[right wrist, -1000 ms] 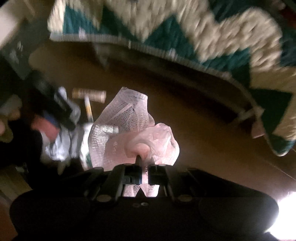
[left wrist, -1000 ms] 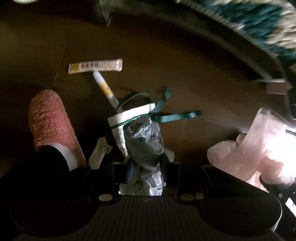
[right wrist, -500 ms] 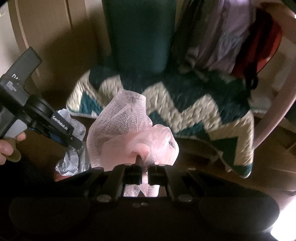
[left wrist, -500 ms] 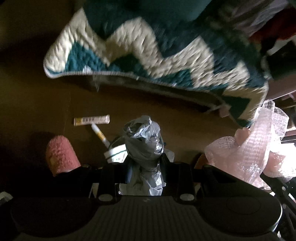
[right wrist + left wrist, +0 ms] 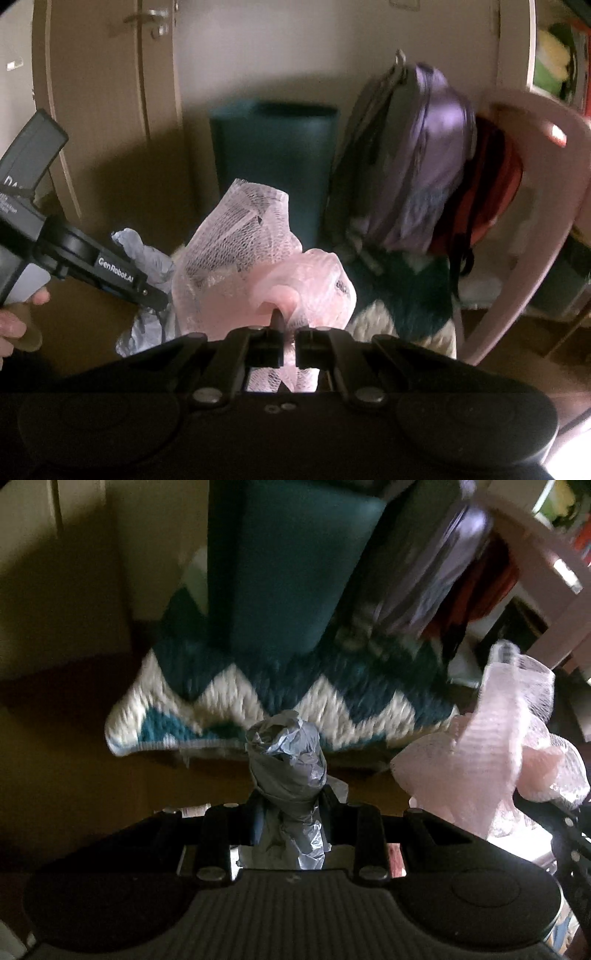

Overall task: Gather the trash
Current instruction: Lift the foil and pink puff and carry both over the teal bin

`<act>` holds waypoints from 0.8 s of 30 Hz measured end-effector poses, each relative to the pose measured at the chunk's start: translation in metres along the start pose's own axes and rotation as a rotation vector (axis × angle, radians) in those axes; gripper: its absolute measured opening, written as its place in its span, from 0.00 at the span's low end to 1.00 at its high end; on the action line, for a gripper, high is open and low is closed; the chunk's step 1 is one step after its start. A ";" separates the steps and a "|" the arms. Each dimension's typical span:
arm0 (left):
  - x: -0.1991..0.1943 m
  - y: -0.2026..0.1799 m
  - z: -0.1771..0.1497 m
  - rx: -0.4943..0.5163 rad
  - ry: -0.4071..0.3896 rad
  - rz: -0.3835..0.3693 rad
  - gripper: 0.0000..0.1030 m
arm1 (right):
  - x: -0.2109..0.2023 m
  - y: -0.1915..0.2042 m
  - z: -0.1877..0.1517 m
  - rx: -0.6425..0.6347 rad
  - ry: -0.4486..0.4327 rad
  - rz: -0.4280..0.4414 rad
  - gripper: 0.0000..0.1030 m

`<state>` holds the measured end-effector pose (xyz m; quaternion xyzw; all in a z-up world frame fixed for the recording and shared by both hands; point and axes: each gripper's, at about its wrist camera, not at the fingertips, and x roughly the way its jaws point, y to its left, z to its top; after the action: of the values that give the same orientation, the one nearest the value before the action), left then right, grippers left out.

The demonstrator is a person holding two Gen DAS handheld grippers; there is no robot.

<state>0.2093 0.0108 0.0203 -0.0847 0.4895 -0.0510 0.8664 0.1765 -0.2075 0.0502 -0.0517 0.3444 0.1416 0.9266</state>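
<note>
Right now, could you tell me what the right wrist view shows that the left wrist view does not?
Only the right wrist view: the door, a hand holding the left gripper, and the right gripper shut on pink netting. Only the left wrist view: the left gripper's clamp on crumpled grey plastic. Both: the netting, the plastic, the zigzag blanket, the purple backpack.
</note>
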 end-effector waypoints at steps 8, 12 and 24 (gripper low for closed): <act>-0.057 -0.015 0.045 0.060 -0.175 0.029 0.29 | -0.011 0.000 0.060 -0.020 -0.113 -0.024 0.04; -0.073 -0.020 0.069 0.074 -0.228 0.039 0.29 | -0.013 0.003 0.089 -0.039 -0.169 -0.041 0.04; -0.095 -0.027 0.148 0.106 -0.355 0.088 0.29 | 0.019 -0.008 0.185 0.008 -0.253 -0.057 0.04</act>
<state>0.2868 0.0149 0.1799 -0.0250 0.3289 -0.0232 0.9438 0.3085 -0.1751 0.1781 -0.0395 0.2235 0.1195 0.9665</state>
